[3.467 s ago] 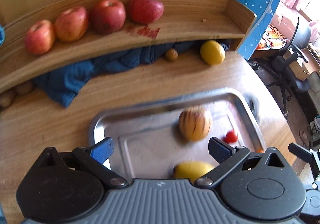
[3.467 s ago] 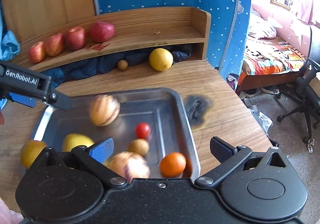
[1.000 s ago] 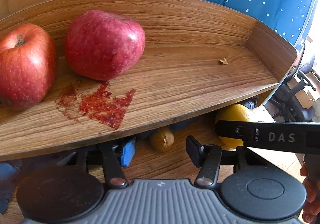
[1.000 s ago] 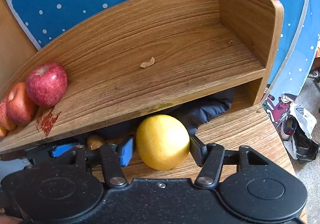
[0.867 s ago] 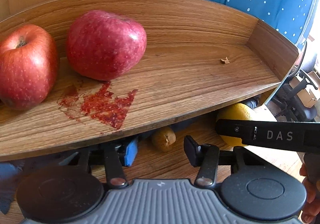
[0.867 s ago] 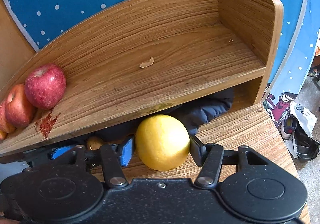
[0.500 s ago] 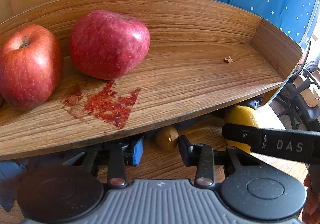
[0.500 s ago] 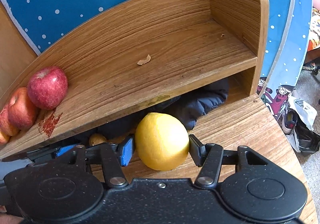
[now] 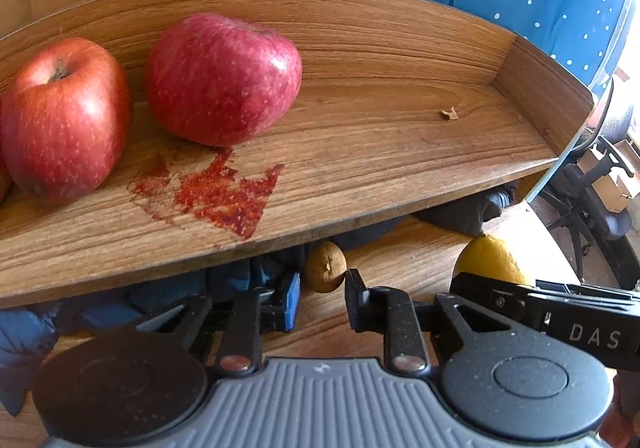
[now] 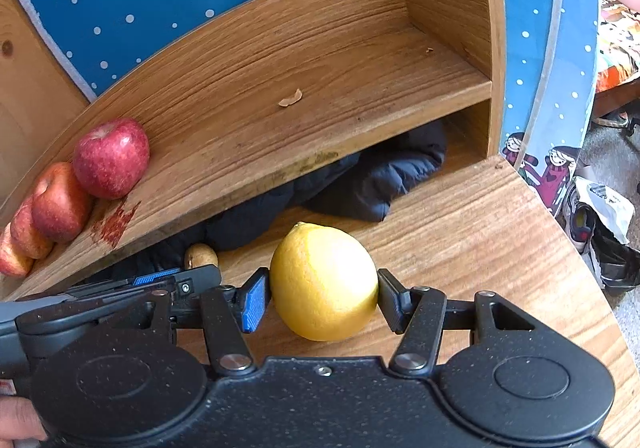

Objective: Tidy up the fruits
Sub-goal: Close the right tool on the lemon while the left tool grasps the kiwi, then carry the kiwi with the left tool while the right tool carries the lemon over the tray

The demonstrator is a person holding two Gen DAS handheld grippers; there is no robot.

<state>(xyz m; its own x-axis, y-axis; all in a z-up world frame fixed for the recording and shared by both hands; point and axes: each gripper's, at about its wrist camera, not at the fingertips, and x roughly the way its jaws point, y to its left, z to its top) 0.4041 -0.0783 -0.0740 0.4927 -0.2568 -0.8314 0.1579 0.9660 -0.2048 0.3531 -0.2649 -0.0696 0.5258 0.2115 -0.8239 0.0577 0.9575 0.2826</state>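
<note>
Right wrist view: the right gripper (image 10: pixel 323 298) is sitting low in the frame with its two fingers pressing on either side of a yellow lemon (image 10: pixel 323 282), holding it at centre bottom, the fruit resting on the wooden desk (image 10: pixel 500 248). Just to its left, the left gripper (image 10: pixel 176 280) is poking in from the lower left edge, with a small brown kiwi (image 10: pixel 201 256) peeking out right beyond it. Behind both, a dark blue cloth (image 10: pixel 360 183) is lying bunched under the wooden shelf (image 10: pixel 320 87), and a row of red apples (image 10: pixel 110 157) is lining up at the far left of that shelf.

Left wrist view: the left gripper (image 9: pixel 322 298) is sitting with its jaws narrowed to a small gap, the kiwi (image 9: pixel 325 266) just ahead of the tips at centre frame; whether the pads are touching it, I cannot tell. The lemon (image 9: pixel 494 260) is showing at lower right behind the right gripper's black body (image 9: pixel 560 312). Up top, two apples (image 9: pixel 224 77) are sitting upper left on the shelf (image 9: pixel 400 135), a red stain (image 9: pixel 220 191) spreading just below them.
</note>
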